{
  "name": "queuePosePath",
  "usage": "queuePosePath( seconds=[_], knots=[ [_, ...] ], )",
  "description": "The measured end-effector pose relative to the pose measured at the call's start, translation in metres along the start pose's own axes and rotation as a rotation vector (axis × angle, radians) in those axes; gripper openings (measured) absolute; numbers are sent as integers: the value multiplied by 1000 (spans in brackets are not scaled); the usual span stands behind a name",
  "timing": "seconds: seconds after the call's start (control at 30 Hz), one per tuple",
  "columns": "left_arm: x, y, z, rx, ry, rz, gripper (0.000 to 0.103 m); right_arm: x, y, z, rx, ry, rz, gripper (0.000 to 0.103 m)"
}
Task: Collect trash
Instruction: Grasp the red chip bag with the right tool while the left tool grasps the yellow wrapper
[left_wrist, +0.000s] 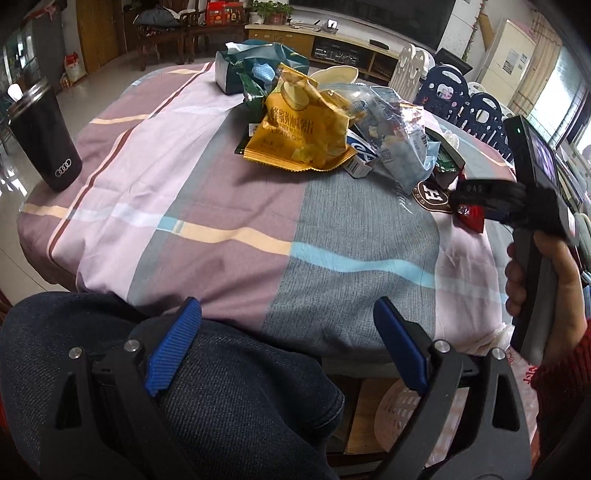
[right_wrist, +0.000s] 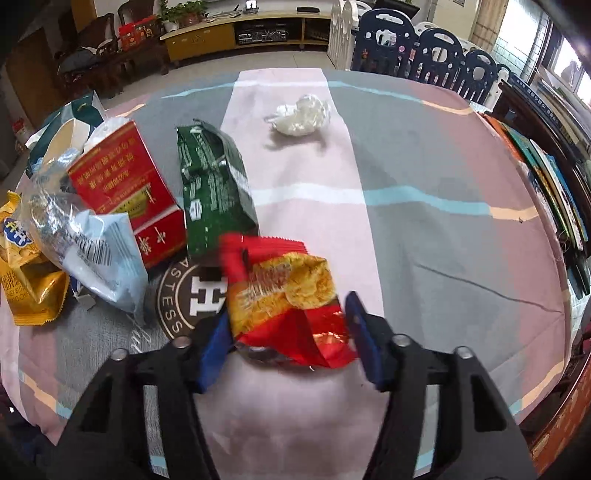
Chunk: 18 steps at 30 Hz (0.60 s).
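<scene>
Our right claw (right_wrist: 286, 328) is narrowed around the red snack bag (right_wrist: 284, 295), green packet (right_wrist: 214, 192) at eleven o'clock; our left claw (left_wrist: 288, 325) gapes wide, empty above the counter (left_wrist: 221, 206).

Right gripper (right_wrist: 291, 332) low centre, blue pads either side of red snack bag (right_wrist: 284, 295); left pad touching bag edge, right pad just beside it, contact unclear. Bag crumpled, lying on striped cloth (right_wrist: 424, 229). Round brown coaster (right_wrist: 184, 295) partly under bag, left of it. Green pack (right_wrist: 214, 192) above, red box (right_wrist: 125, 192) at its left. Blue-white wrapper (right_wrist: 99, 251) and yellow chip bag (right_wrist: 26, 280) far left. White crumpled wad (right_wrist: 301, 114) upper centre, well apart.
</scene>
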<state>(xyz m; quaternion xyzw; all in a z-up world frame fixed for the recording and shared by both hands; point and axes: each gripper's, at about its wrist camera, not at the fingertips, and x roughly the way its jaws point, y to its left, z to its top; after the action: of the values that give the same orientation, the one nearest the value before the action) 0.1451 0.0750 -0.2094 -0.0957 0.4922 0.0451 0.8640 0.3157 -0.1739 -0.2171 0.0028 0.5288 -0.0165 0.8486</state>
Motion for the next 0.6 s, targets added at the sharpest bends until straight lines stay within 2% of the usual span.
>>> queuePosePath(
  seconds=[0.07,0.13,0.23,0.3,0.4,0.5,0.6],
  knots=[
    [0,0,0,-6,0,-5,94,-9,4,-8,-40,-32,-2,41],
    [-3,2,1,-16,-13,-12,94,-20,6,-16,-45,-39,39,33],
    [-11,10,6,-60,-67,-37,94,-40,9,-34,-23,-46,120,32],
    [-17,17,15,-102,-115,-10,94,-53,12,-49,-8,-53,170,32],
    [-17,23,39,-136,-164,31,94,-66,19,-69,22,-40,216,32],
    [-4,30,77,-194,-197,52,94,-75,24,-85,23,-30,232,32],
    [21,35,117,-230,-208,9,94,-88,24,-94,-9,-41,205,32]
  ],
)
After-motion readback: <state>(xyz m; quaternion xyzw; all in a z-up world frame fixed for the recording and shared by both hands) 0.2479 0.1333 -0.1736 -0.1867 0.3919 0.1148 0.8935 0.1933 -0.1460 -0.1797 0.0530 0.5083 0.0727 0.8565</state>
